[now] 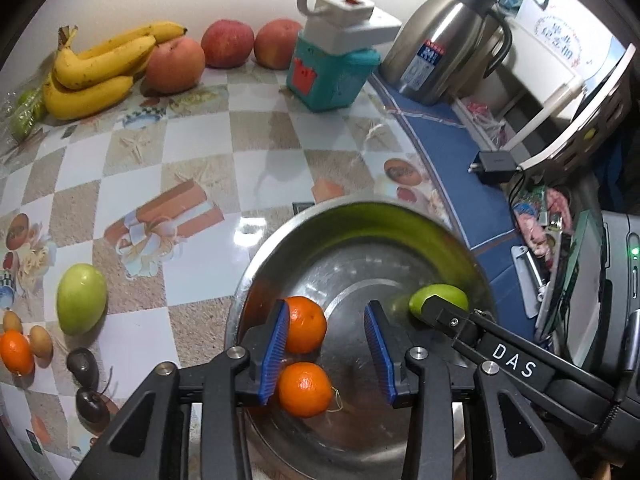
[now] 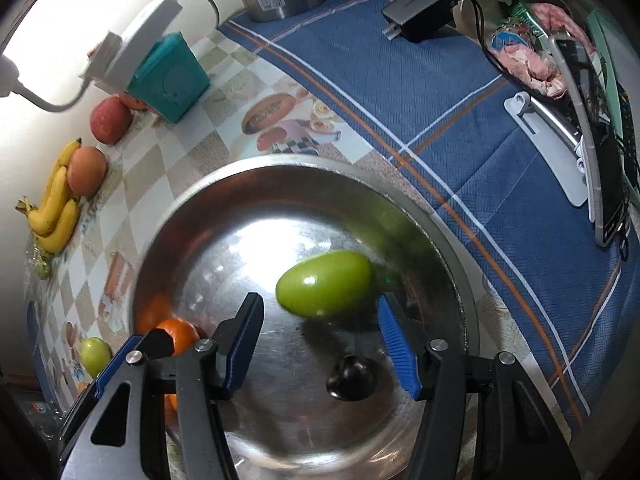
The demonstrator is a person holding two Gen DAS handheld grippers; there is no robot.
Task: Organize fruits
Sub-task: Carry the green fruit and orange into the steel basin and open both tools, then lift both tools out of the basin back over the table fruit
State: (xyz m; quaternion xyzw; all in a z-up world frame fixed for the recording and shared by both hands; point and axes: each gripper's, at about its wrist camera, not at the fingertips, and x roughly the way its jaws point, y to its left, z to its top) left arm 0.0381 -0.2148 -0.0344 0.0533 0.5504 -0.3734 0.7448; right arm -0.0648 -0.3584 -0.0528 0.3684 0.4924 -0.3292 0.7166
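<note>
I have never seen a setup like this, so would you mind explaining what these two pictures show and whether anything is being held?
There is no robot here: a person holds a two-finger gripper in each hand, and each gripper carries a fisheye camera looking along its fingers.

One picture is from the left gripper, the other from the right gripper. Both hang over a steel bowl on a patterned table.

The bowl holds two oranges, a green fruit and a dark fruit. Neither gripper holds anything; both stand open, though an orange lies against the left one's inner pad.

Still on the table are bananas, three apples, another green fruit and smaller fruits near the left edge.
</note>
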